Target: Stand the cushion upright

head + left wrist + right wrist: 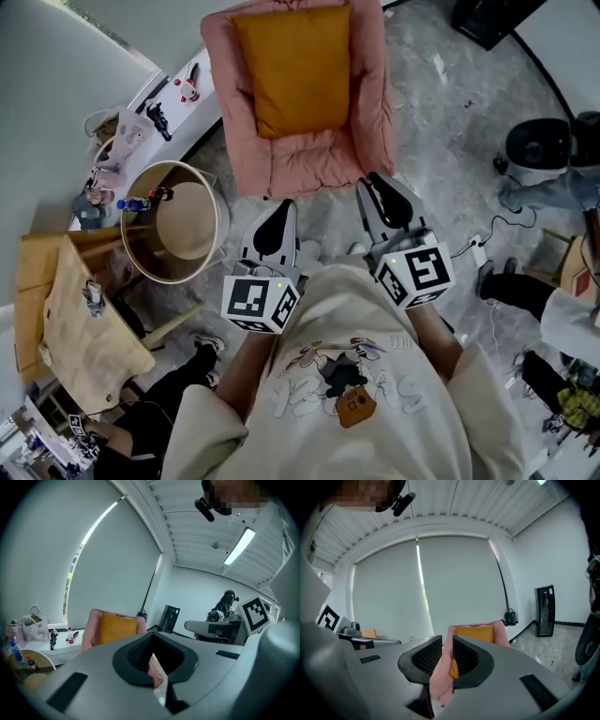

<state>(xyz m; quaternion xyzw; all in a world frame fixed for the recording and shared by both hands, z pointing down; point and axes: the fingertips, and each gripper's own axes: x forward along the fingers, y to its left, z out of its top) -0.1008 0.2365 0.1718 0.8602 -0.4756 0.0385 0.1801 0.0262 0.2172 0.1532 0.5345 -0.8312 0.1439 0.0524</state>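
An orange cushion (292,66) stands upright against the back of a pink armchair (309,159). Both grippers hover in front of the chair's seat edge, close to my body, and touch neither chair nor cushion. My left gripper (278,214) is shut and holds nothing. My right gripper (380,187) is open by a narrow gap with nothing between its jaws. In the left gripper view the cushion (117,627) shows beyond my left gripper (152,656). In the right gripper view the cushion (474,632) and armchair (499,632) show past my right gripper (446,653).
A round tan side table (173,222) with small bottles stands left of the chair. A windowsill (159,112) holds a bag and small items. A wooden table (75,328) is at lower left. A black and white appliance (539,145) and cables (487,244) lie at right.
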